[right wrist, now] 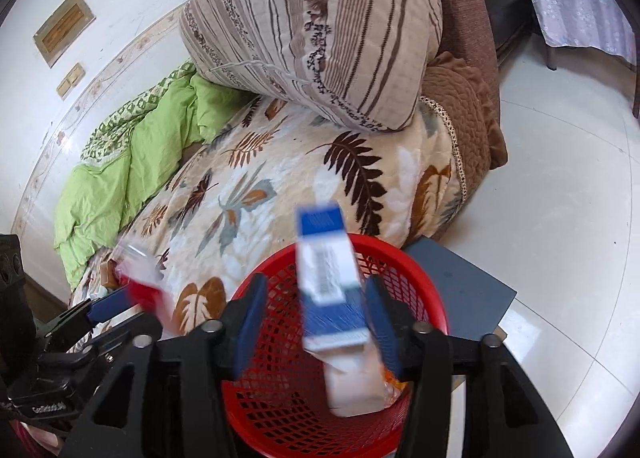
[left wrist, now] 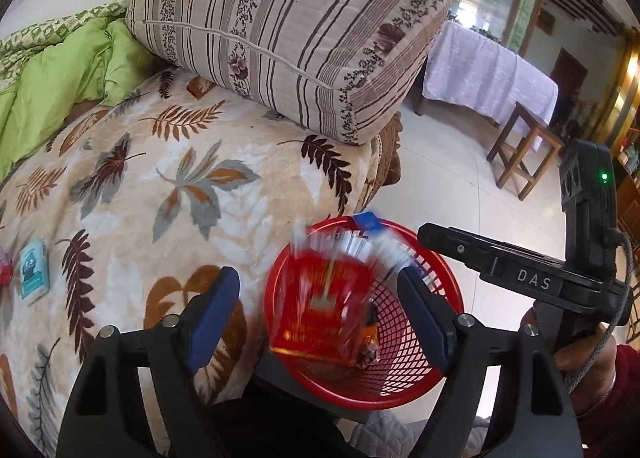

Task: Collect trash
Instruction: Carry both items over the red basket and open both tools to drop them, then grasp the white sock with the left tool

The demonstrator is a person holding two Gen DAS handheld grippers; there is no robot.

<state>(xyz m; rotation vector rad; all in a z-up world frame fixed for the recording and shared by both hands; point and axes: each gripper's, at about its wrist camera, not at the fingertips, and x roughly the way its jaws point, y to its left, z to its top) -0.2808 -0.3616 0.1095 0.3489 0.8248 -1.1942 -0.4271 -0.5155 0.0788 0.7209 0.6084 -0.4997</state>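
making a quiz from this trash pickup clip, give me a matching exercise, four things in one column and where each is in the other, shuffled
Things:
1. red wrapper
2. blue and white box
3. striped cushion
4. small teal packet

Places:
A. lying on the leaf-print blanket
B. between the left gripper fingers, over the red basket
C. leaning at the blanket's far end
D. between the right gripper fingers, over the basket

Pairs: 1-B, 2-D, 3-C, 4-A

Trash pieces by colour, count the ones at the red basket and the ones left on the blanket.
Red, red wrapper dropping into the red mesh basket: 1
Blue and white, box over the basket: 1
Teal, small packet on the leaf-print blanket: 1
Total: 3
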